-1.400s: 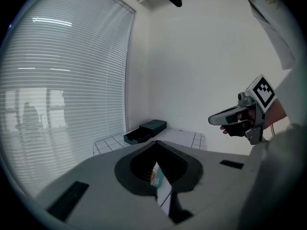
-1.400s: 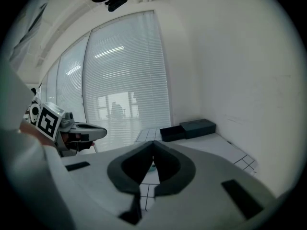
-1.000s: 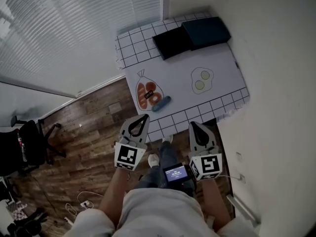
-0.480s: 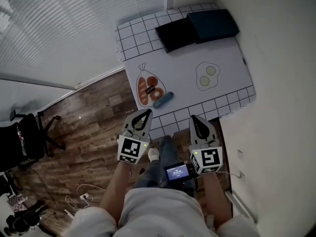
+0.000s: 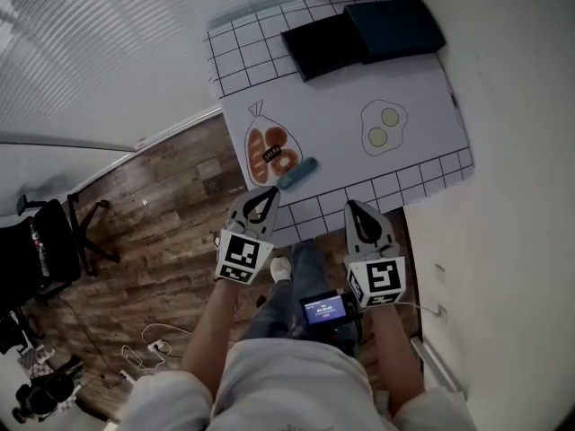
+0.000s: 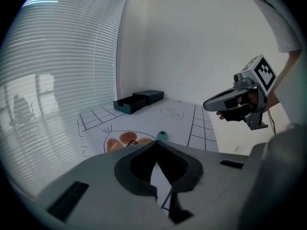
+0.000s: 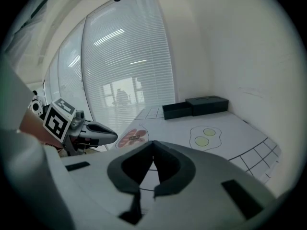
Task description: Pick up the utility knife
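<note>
The utility knife (image 5: 296,173) is a short blue-teal bar lying on the white mat (image 5: 341,106) near the table's front edge, beside a drawing of a bag of sausages (image 5: 269,151). In the left gripper view the knife (image 6: 162,136) peeks just above the jaws. My left gripper (image 5: 262,203) is shut and empty, its tip short of the knife, at the table's near edge. My right gripper (image 5: 358,212) is also shut and empty, to the right at the same edge. Each gripper's own view shows the left gripper (image 6: 156,143) and the right gripper (image 7: 153,143) with jaws meeting.
A dark open box (image 5: 364,36) stands at the table's far end. A small black label (image 5: 271,153) lies on the sausage drawing, and fried eggs (image 5: 384,126) are drawn to the right. A wall runs along the right, and a black chair (image 5: 45,250) stands on the wooden floor at the left.
Both grippers have sunk and come forward to the table's near edge. The left tip is now closer to the knife. Both stay shut.
</note>
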`<action>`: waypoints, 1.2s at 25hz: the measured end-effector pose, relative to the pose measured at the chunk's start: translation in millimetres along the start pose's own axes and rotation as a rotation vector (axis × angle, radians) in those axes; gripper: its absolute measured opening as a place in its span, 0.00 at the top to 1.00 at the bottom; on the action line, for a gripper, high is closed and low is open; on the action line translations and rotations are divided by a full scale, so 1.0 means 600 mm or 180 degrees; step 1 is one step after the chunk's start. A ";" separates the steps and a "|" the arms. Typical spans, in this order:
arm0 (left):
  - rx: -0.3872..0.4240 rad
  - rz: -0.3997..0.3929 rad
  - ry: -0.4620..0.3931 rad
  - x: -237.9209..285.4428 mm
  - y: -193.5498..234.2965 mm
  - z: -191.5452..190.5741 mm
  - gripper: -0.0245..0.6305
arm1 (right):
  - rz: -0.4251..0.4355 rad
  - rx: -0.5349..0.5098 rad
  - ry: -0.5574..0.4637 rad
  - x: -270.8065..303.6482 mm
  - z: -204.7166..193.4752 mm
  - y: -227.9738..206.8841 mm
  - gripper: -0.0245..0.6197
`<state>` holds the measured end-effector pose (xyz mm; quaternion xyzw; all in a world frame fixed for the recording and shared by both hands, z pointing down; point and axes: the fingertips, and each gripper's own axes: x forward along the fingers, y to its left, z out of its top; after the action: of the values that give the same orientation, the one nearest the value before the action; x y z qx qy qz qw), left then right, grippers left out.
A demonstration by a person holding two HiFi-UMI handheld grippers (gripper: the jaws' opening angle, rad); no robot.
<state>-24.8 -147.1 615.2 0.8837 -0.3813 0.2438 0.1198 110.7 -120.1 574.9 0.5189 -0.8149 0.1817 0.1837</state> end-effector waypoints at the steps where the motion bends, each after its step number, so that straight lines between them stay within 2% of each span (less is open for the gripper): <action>1: -0.0002 -0.0006 0.0021 0.003 0.000 -0.004 0.95 | 0.0012 0.0002 0.0012 0.004 -0.002 0.000 0.95; 14: -0.0015 -0.0079 0.0158 0.035 0.003 -0.027 0.94 | 0.0124 0.0044 0.0160 0.036 -0.030 -0.003 0.95; 17: 0.0011 -0.0168 0.0180 0.046 -0.006 -0.030 0.81 | 0.0133 0.0028 0.0191 0.041 -0.035 -0.007 0.95; 25: 0.0030 -0.0276 0.0256 0.071 -0.009 -0.040 0.70 | 0.0162 0.0015 0.0277 0.051 -0.048 -0.014 0.95; 30: 0.0132 -0.0299 0.0337 0.085 -0.012 -0.053 0.69 | 0.0199 0.0041 0.0352 0.051 -0.064 -0.009 0.95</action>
<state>-0.1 -160.9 668.6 0.8887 -0.3275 0.2921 0.1327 108.0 -127.6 623.6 0.4835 -0.8181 0.2210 0.2193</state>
